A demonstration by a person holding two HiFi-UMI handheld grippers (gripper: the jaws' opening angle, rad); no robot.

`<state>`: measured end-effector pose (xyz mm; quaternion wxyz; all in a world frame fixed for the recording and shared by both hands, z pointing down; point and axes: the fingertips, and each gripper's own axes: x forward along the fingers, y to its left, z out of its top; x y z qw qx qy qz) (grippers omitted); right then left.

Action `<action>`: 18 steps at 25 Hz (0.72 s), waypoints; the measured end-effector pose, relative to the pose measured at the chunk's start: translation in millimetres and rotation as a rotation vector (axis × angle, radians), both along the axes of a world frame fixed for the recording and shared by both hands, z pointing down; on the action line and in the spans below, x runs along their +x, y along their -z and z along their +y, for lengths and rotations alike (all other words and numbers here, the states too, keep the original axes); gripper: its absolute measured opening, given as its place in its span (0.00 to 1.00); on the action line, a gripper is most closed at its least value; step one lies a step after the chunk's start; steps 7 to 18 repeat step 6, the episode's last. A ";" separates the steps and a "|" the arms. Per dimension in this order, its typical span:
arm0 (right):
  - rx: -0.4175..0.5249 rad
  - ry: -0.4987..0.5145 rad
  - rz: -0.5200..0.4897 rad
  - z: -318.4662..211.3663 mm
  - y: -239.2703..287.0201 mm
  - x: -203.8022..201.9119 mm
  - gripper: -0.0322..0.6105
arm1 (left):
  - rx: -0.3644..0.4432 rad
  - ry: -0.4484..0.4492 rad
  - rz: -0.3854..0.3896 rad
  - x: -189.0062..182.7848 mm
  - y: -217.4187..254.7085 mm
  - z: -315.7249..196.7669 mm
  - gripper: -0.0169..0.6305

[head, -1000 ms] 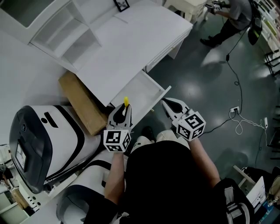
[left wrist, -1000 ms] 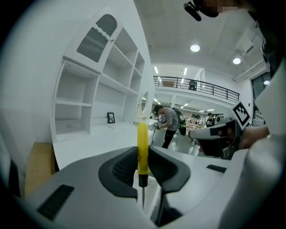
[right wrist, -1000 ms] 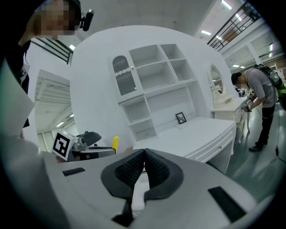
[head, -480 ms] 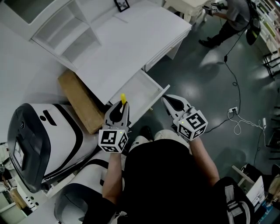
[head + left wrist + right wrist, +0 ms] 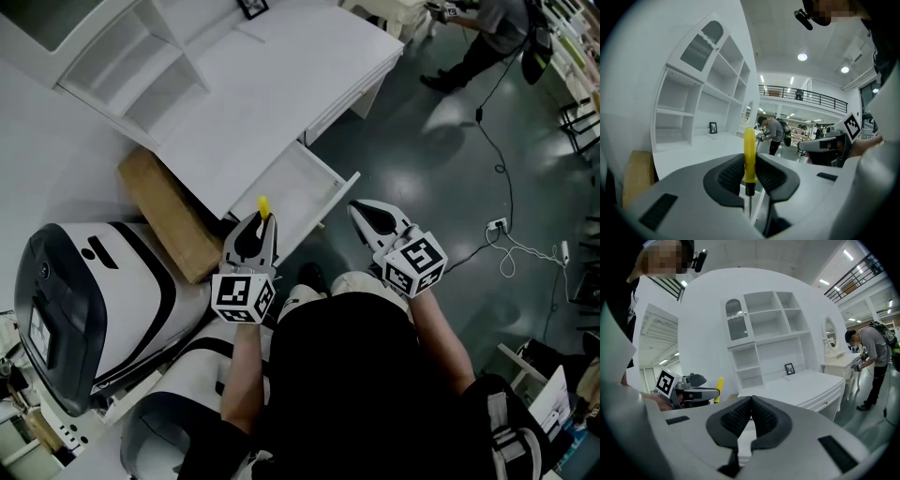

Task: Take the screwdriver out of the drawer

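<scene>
Left gripper view: the left gripper point(image 5: 751, 161) has its jaws closed on the screwdriver point(image 5: 749, 145). The dark ribbed pads pinch the lower part of the yellow handle. The tool stands upright, handle up, its thin metal shaft pointing down below the pads.

In the head view the handle's yellow tip shows over the left front corner of the open drawer point(image 5: 339, 190). I cannot tell whether the shaft's tip is clear of the rim.

The right gripper point(image 5: 751, 400) has its pads pressed together with nothing between them. It hangs just in front of the drawer's front panel, toward its right end, over the dark floor point(image 5: 422, 141) and apart from the left gripper.

The drawer is pulled out of the white desk point(image 5: 272, 84), whose broad top behind the drawer is bare but for a small picture frame point(image 5: 249, 7) at its far side. Right of the drawer the floor is open. Left of it the room is tight: a cardboard box point(image 5: 164, 211) leans against the desk, and a large white-and-black machine point(image 5: 94, 291) stands just beyond the box.

Farther right of the drawer a cable point(image 5: 506, 187) trails across the floor. Well beyond the desk's far end a person point(image 5: 487, 28) stands bent over another table.
</scene>
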<state>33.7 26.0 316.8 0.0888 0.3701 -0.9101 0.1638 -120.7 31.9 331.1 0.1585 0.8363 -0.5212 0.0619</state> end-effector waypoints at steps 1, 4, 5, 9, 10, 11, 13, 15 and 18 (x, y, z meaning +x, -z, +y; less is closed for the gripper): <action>-0.002 0.001 0.000 1.5 -0.3 -0.3 0.07 | 0.001 -0.002 0.001 0.3 -0.1 1.1 0.15; -0.008 0.001 -0.005 5.5 -0.5 0.2 0.07 | 0.005 -0.010 0.003 2.7 0.9 4.9 0.15; -0.010 0.001 -0.008 6.6 -0.4 0.6 0.07 | 0.006 -0.013 0.002 3.8 1.2 6.0 0.15; -0.012 0.001 -0.010 7.7 -0.4 1.1 0.07 | 0.007 -0.015 0.002 4.9 1.5 7.2 0.15; -0.012 0.001 -0.010 7.7 -0.4 1.1 0.07 | 0.007 -0.015 0.002 4.9 1.5 7.2 0.15; -0.012 0.001 -0.010 7.7 -0.4 1.1 0.07 | 0.007 -0.015 0.002 4.9 1.5 7.2 0.15; -0.012 0.001 -0.010 7.7 -0.4 1.1 0.07 | 0.007 -0.015 0.002 4.9 1.5 7.2 0.15; -0.012 0.001 -0.010 7.7 -0.4 1.1 0.07 | 0.007 -0.015 0.002 4.9 1.5 7.2 0.15; -0.012 0.001 -0.010 7.7 -0.4 1.1 0.07 | 0.007 -0.015 0.002 4.9 1.5 7.2 0.15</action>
